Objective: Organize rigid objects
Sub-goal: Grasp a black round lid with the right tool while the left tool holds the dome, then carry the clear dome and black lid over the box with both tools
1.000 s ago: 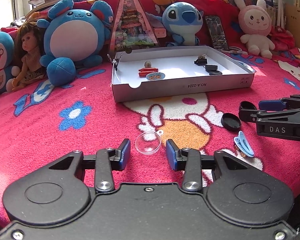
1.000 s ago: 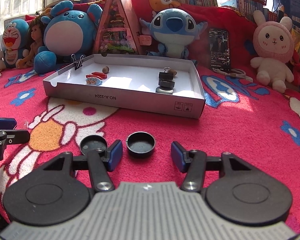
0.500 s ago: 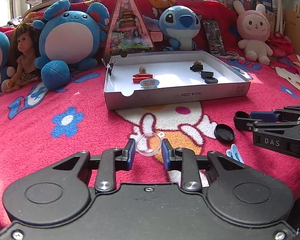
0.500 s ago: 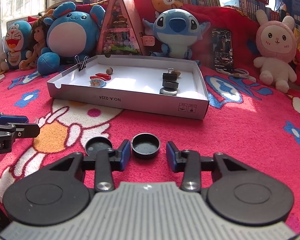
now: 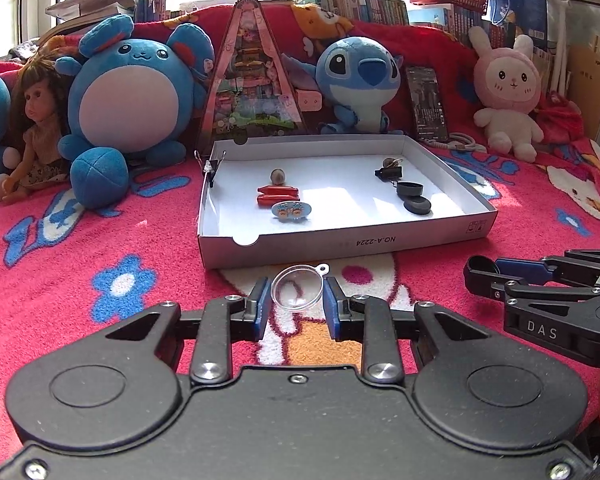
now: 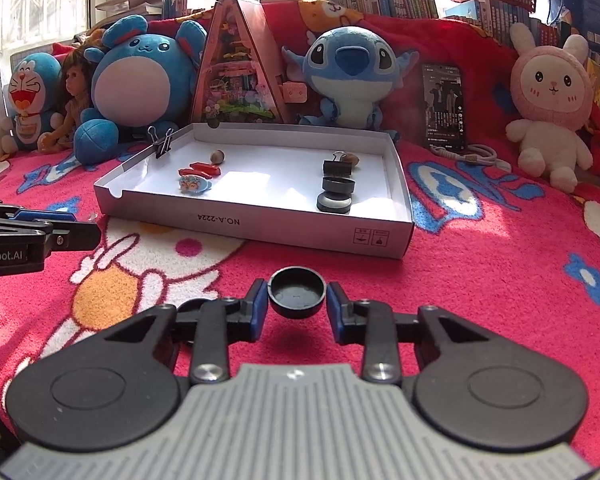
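My left gripper (image 5: pixel 296 306) is shut on a clear plastic half-dome (image 5: pixel 297 288) and holds it above the red blanket, in front of the white box lid (image 5: pixel 340 242). My right gripper (image 6: pixel 297 304) is shut on a black round cap (image 6: pixel 297 291), lifted off the blanket with its shadow below. The white box lid (image 6: pixel 260 226) holds red clips (image 5: pixel 277 195), a blue oval badge (image 5: pixel 291 209), a nut (image 5: pixel 278 176), a black binder clip (image 6: pixel 337 167) and two black caps (image 6: pixel 337 192). A second black cap (image 6: pixel 194 306) lies behind my right gripper's left finger.
Plush toys, a doll (image 5: pixel 36 128), a pink triangular box (image 5: pixel 254 80) and a phone (image 6: pixel 444 106) line the back behind the box lid. A binder clip (image 6: pixel 162 144) grips the lid's left corner. The right gripper shows at the right of the left wrist view (image 5: pixel 540 304).
Both grippers closed on their objects, the clear dome and the black cap, lifted them off the blanket and moved nearer the white box lid.
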### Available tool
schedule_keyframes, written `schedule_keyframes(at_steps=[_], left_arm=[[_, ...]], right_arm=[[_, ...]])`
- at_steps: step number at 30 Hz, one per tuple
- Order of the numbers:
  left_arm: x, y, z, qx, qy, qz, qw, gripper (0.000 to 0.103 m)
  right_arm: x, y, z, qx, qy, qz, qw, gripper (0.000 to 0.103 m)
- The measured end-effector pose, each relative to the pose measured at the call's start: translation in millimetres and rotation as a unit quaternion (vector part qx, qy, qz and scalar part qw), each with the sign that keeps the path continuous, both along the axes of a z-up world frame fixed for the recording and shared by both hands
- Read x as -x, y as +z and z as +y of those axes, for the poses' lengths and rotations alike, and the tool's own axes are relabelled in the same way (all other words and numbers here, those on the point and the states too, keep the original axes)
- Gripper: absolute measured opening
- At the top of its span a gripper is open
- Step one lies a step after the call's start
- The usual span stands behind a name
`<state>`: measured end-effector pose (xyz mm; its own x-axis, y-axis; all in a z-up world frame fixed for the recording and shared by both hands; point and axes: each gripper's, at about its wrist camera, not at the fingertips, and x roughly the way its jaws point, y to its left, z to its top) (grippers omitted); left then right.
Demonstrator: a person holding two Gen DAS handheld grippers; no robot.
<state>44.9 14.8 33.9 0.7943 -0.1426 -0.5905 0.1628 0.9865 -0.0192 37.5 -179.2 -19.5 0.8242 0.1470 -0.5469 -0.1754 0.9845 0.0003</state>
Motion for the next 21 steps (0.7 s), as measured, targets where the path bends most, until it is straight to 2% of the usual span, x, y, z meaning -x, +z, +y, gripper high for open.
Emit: schedule_keyframes(at_steps=[6,11,21], left_arm=[[-21,22,-1,0.011,-0.004,-0.016,0.9998,0.027],[-41,32,-1,0.025,0.001,-0.016,0.9996,0.027],[-89,23,-6,0.036,0.013,0.018,0.9991,0.027]], right_arm=[[-8,20,-4,-0.001,-0.01,-0.015,1.0,0.038],[-29,32,-11,-0.012,-0.024,-0.009,1.0,0.037],[-66,35,-9,-0.014,-0.032,0.008,0.999,0.037]])
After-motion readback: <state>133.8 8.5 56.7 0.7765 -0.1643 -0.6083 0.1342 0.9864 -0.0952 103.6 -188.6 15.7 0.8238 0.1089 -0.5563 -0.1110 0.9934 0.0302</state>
